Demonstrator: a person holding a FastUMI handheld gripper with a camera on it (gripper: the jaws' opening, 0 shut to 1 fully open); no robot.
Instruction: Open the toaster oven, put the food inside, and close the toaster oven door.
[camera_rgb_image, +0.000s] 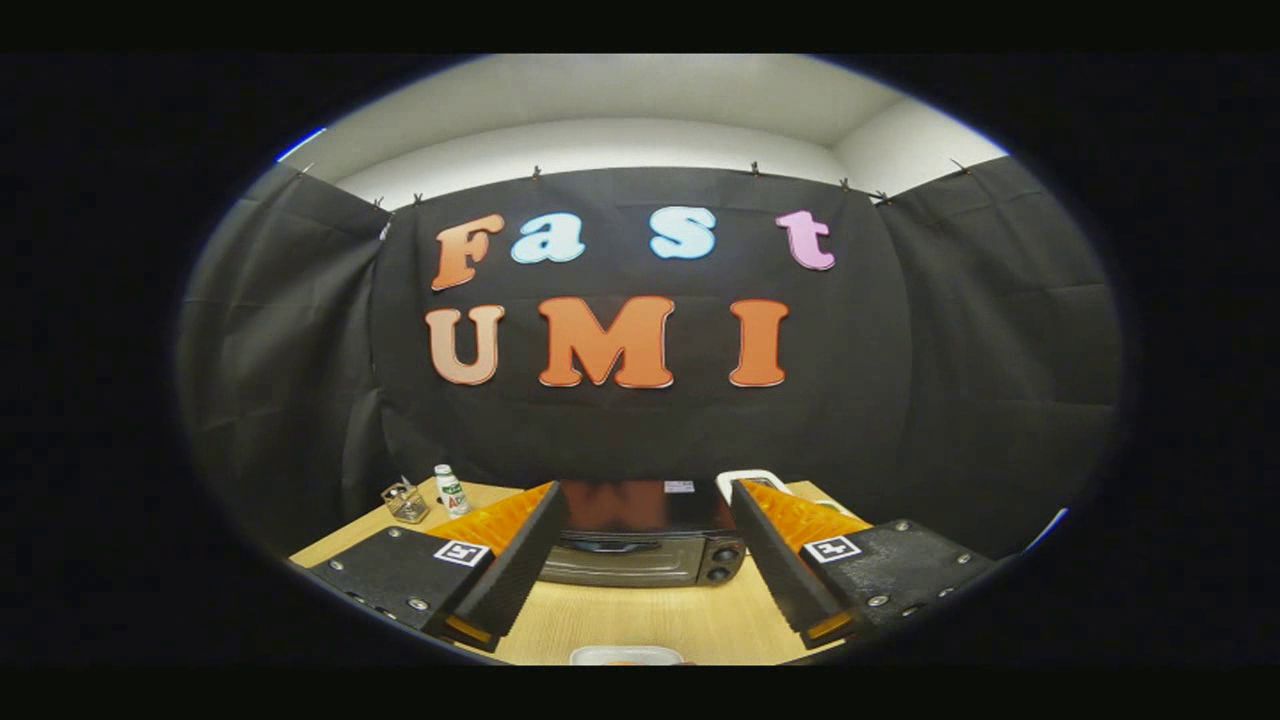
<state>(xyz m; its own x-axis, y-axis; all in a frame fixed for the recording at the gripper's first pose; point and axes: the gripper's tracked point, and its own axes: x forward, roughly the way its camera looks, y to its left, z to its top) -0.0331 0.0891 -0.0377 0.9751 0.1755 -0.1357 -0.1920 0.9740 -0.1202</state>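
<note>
At the bottom centre of the frame your gripper (640, 500) hangs with its two fingers spread wide and nothing between them, which suits a start: you need free fingers to catch the door before you can carry any food. Framed in that gap, just beyond the fingertips, sits the toaster oven (645, 545) on the wooden table (640, 625), its door apparently closed and its dark top reflecting the wall behind; two knobs (722, 563) stack at its right end, so the door handle is likely the dark bar across the upper front. Lining the oven up between the fingers this way lets you go straight in for that bar. At the very bottom edge, nearer you than the oven, a pale dish (626, 655) peeks in, probably holding the food, though too little shows to be sure. Toward the lower left, well apart from the oven, stand a small white bottle (451, 490) and a clear container (405, 500).
</note>
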